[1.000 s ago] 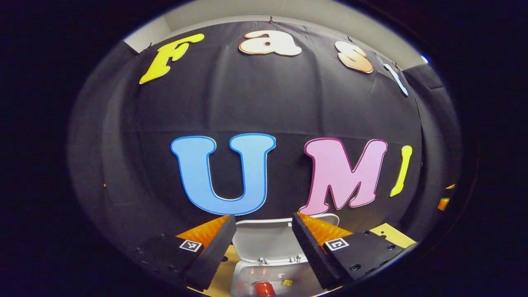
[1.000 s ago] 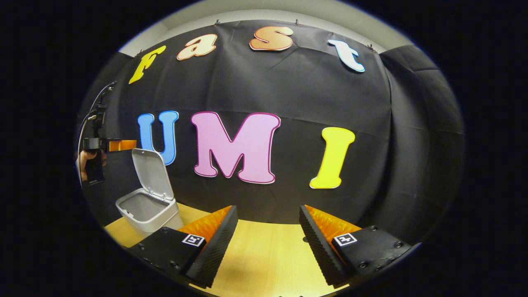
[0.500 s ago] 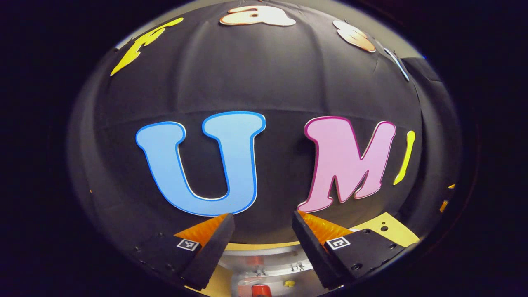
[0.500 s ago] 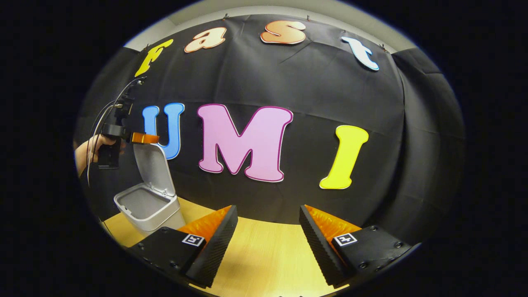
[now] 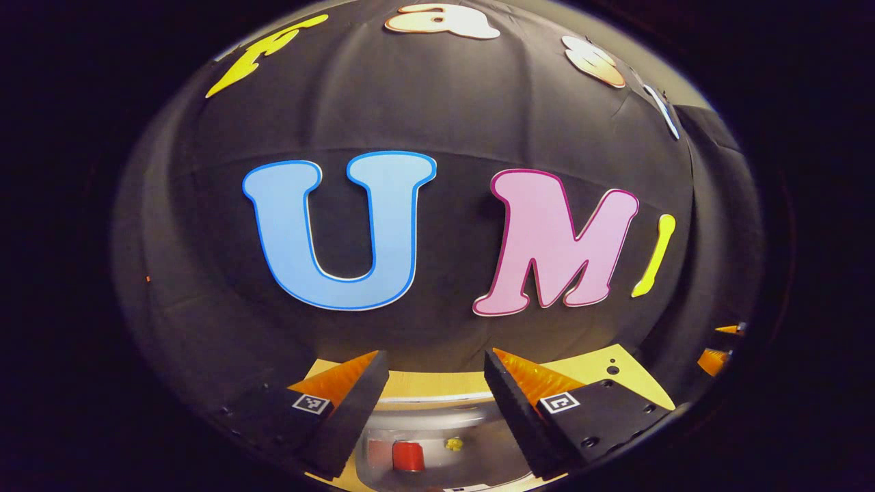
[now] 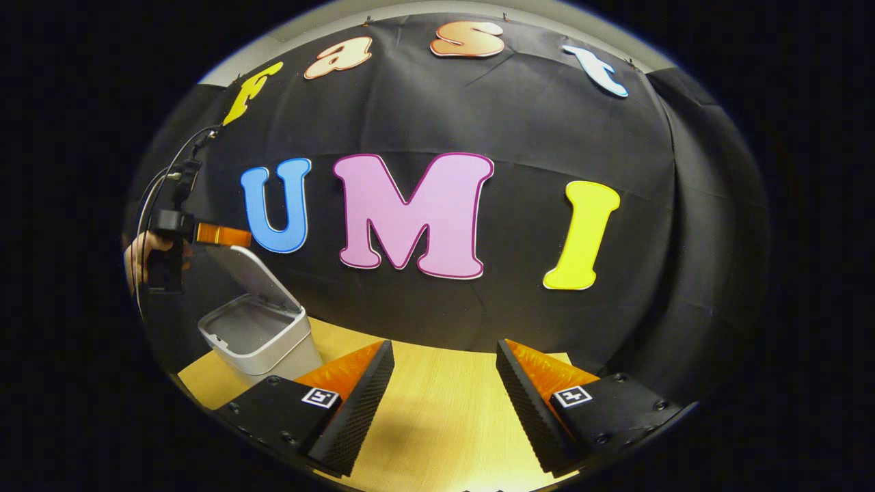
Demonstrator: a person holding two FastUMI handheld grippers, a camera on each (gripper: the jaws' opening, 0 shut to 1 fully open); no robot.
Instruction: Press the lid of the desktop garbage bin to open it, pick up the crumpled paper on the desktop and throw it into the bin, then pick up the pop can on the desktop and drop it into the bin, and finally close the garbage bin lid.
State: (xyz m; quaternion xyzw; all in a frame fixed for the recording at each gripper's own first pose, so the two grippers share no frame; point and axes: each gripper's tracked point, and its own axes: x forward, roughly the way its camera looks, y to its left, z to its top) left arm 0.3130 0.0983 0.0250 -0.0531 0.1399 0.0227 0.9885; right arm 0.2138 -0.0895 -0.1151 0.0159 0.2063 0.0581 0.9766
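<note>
Over the open bin, the left gripper hangs with its jaws spread apart and nothing between them. Through the gap, in the left gripper view, the white bin lies directly below, its far rim curving across just under the fingertips. Inside it sits the red pop can, and a little to the can's right a small yellow scrap; whether the crumpled paper is among the contents cannot be told. Beyond the bin a strip of the wooden counter runs along the foot of the black cloth wall.

Seen from the right gripper view, the left gripper is held by a hand at the far left, its fingers touching or just above the top edge of the lid. The lid is tilted, partway down over the bin, with the opening below it uncovered.

The right gripper is well apart from the bin, on the bin's right side, low over the bare counter. Its jaws are also spread wide and hold nothing.
</note>
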